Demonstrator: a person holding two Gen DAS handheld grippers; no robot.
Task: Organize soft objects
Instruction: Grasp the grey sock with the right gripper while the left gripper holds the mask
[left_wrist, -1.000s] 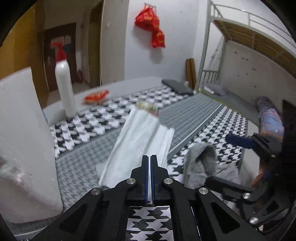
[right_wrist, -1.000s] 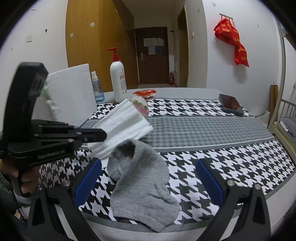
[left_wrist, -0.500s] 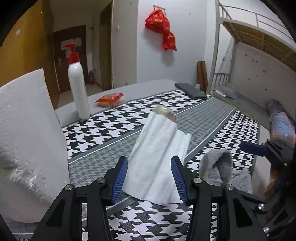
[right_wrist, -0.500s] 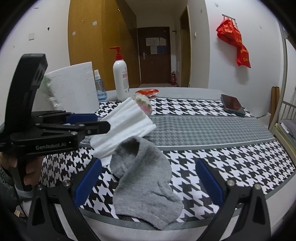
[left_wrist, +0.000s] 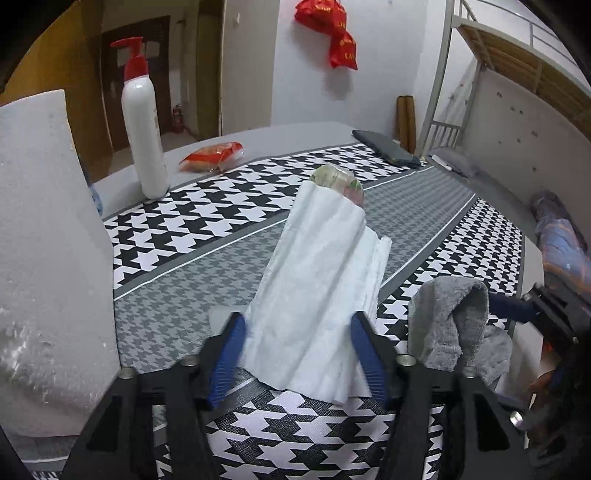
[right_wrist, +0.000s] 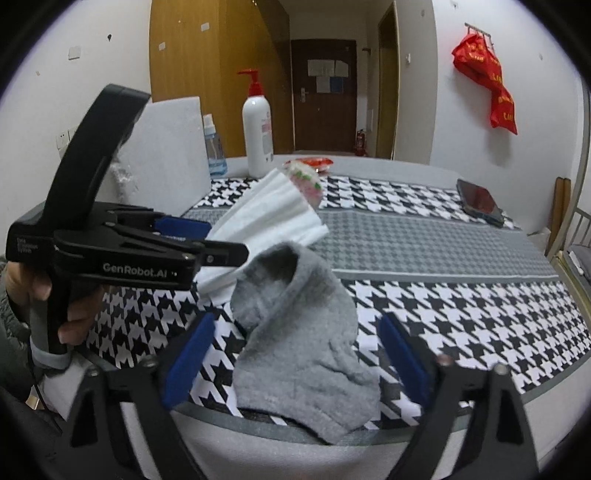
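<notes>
A folded white cloth lies propped over a round wrapped item on the houndstooth-covered table. My left gripper is open, its blue pads on either side of the cloth's near end without gripping it. A grey sock lies crumpled at the table's front edge, just right of the cloth; it also shows in the left wrist view. My right gripper is open wide, its fingers straddling the sock. The white cloth and the left gripper also show in the right wrist view.
A white foam block stands at the left. A white pump bottle and a red snack packet sit at the back. A small spray bottle stands beside the foam. A dark phone lies at the far right.
My left gripper was shut on the white cloth's near end; it has opened and let the cloth go. The cloth has settled on the table. The right gripper has stayed open around the sock.
</notes>
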